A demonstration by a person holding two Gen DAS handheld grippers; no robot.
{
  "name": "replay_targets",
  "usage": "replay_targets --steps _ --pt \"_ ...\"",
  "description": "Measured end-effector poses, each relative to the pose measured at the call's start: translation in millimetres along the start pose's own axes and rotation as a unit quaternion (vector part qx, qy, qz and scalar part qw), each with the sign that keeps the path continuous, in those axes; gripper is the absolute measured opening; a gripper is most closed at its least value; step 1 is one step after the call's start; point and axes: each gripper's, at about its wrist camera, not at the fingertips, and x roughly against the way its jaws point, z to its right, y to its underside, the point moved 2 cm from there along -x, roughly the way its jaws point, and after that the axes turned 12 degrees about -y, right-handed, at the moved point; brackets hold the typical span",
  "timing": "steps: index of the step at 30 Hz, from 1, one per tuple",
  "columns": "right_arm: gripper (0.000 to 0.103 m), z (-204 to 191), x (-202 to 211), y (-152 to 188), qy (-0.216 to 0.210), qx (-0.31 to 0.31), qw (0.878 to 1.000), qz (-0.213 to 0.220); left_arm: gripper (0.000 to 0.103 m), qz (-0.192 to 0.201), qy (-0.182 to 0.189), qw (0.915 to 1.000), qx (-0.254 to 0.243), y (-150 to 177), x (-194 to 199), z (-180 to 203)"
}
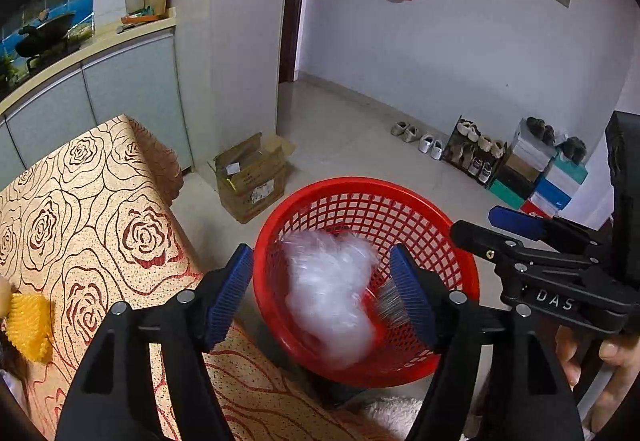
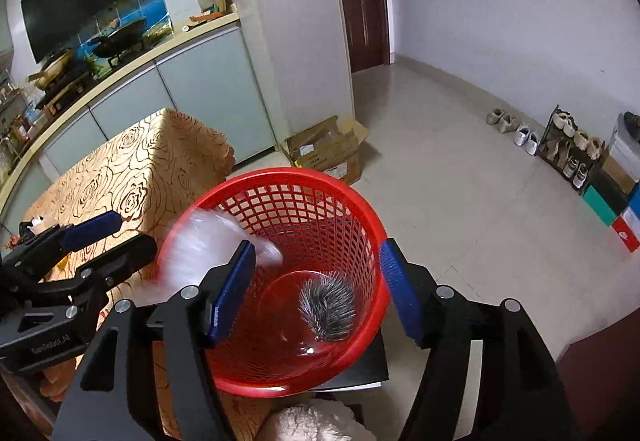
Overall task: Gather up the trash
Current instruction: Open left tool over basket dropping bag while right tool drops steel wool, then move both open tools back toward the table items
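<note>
A: Red mesh basket (image 2: 288, 201) sits just off the rose-patterned table's (image 1: 100, 209) edge — bare tiled floor (image 2: 460, 201) beyond it.

B: Two grippers over the rim. Left gripper (image 1: 322, 293) wide apart, a blurred clear plastic wad (image 1: 332, 293) loose between its pads.

A: Right gripper (image 2: 318, 291) also wide, empty — one grey bristly piece (image 2: 328, 307) lies on the basket's bottom.

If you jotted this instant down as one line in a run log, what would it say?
left claw: open | right claw: open | crumpled clear plastic wrap: blurred, at red mesh plastic basket mouth | grey spiky ball: on basket floor
</note>
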Motion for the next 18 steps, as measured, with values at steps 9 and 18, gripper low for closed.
replay_targets --steps 9,18 --pt "0.063 -5.3 20.7 -1.3 0.001 0.001 1.000 0.020 0.075 0.026 -0.018 0.9995 -0.005 -0.5 24.3 -5.4" --pt "0.063 -17.2 46.6 -0.2 0.005 0.011 0.999 0.049 0.077 0.053 -0.044 0.9976 0.007 4.5 57.3 -25.9"
